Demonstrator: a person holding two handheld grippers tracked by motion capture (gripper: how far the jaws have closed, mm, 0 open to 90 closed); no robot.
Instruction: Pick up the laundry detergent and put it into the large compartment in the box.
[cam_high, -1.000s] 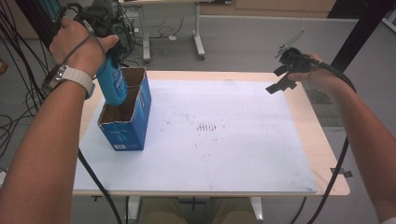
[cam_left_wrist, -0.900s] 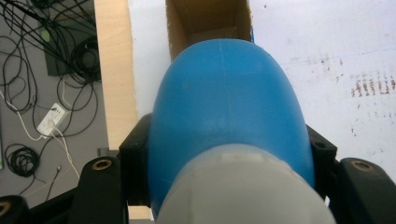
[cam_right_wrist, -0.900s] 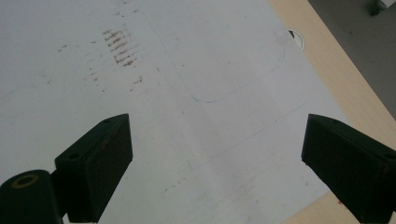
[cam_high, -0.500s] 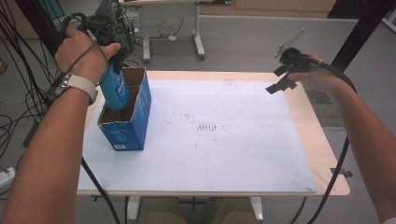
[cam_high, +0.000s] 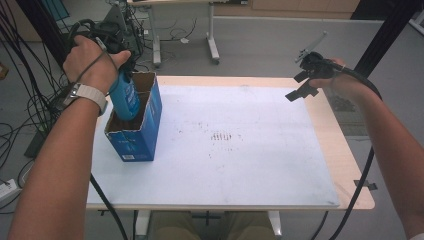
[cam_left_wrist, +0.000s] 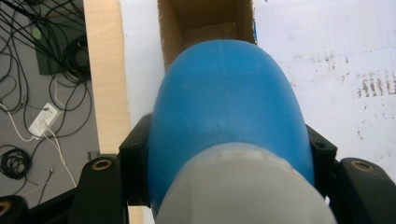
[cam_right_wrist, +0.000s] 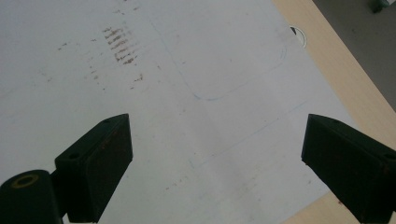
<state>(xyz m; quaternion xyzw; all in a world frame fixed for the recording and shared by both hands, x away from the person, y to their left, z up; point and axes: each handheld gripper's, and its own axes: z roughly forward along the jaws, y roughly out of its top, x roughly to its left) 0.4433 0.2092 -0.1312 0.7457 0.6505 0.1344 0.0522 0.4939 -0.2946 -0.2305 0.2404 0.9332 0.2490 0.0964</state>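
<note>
High view: we find the left gripper (cam_high: 118, 62) above the open top of the blue cardboard box (cam_high: 136, 131), which stands at the left edge of the white sheet (cam_high: 240, 150) that covers the table (cam_high: 345, 155). Its jaws are clamped on a blue bottle (cam_high: 125, 97), whose lower end hangs at or just inside the box mouth. The right gripper (cam_high: 302, 85) hovers over the far right corner of the sheet, well apart from the box, and holds nothing.

Left gripper view: the blue bottle (cam_left_wrist: 224, 116) sits between the two black jaws, which press on its flanks. Beyond it we see the open mouth of the box (cam_left_wrist: 205, 23); its inside looks bare as far as it shows.

Right gripper view: the jaws stand wide apart over the stained sheet (cam_right_wrist: 187, 84), with nothing between them.

We judge the step in hand to be lowering the bottle into the box. The next move calls for a straight descent clear of the box walls, and release only once the bottle rests on the bottom.

Against the earlier frames, the left hand has shifted only slightly over the box, the bottle leaning a little differently; the right hand has kept its place.
</note>
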